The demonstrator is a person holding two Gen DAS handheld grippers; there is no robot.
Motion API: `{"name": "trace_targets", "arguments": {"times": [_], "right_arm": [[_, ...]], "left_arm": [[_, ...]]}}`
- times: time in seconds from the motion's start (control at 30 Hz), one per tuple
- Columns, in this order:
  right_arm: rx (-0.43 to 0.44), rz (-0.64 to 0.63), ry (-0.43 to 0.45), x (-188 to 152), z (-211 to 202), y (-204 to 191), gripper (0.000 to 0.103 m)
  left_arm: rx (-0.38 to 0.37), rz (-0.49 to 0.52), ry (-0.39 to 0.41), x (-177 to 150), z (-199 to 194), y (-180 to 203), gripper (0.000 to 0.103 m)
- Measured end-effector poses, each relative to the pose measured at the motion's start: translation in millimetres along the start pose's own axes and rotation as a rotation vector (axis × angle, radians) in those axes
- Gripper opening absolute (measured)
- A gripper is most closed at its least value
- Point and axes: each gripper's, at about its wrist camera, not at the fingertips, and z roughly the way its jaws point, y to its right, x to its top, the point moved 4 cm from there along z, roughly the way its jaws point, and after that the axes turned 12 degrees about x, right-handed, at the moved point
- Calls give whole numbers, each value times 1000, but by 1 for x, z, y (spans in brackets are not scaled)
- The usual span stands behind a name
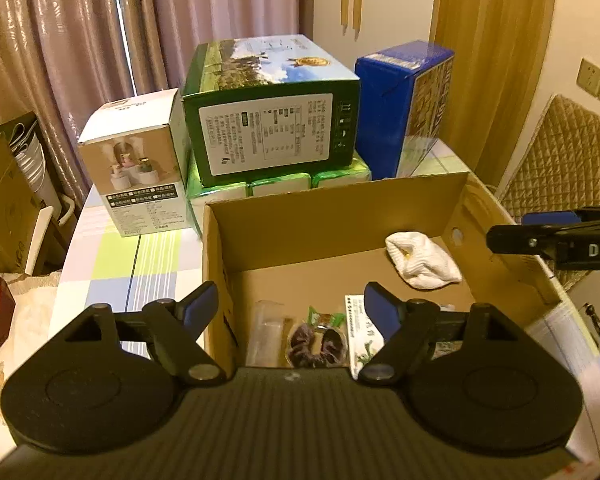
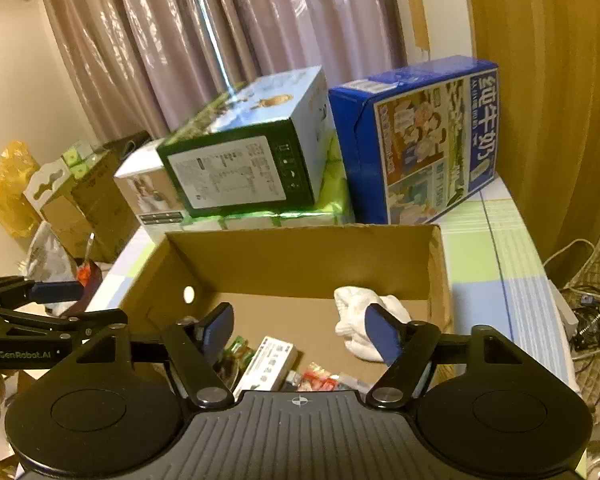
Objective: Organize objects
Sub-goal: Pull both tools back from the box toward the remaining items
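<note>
An open cardboard box [image 1: 332, 216] [image 2: 300, 256] sits on the checked tablecloth. Inside it lie a crumpled white cloth [image 1: 422, 262] [image 2: 356, 320], a clear plastic piece [image 1: 266, 332], a dark snack packet [image 1: 318, 340], a printed leaflet [image 1: 360, 332], a small white carton [image 2: 270, 362] and red-wrapped sweets [image 2: 318, 378]. My left gripper [image 1: 290, 306] hangs open over the box's near left wall, holding nothing. My right gripper [image 2: 300, 330] is open above the box's near side, also holding nothing. Each gripper shows at the edge of the other's view.
Behind the box stand a green carton [image 1: 272, 120] [image 2: 244, 156] on green tissue packs [image 1: 280, 184], a blue milk carton [image 1: 404, 108] [image 2: 424, 140] and a small white product box [image 1: 140, 168]. Cardboard boxes [image 2: 88, 200] and bowls [image 1: 30, 160] sit left; a quilted chair [image 1: 564, 160] stands right.
</note>
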Motion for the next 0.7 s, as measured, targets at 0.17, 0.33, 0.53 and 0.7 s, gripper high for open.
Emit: {"name": "trace_targets", "arguments": {"times": [0.17,0.33,0.53,0.7], "right_arm": [[3,26,34,-25,-44,-15,83],[3,18,51,-65,-83,-33,91],[-17,24,18,-111,-111,-45,93],[-28,14,-9,-145,-127,-54,94]], "left_arm": [[-7,-14,15,-24,-36,1,79],[-20,-7,23,-55,-73,6,84],[-7,4,9,-93,-104,11,88],[36,54,0,-121,-123,18,93]]}}
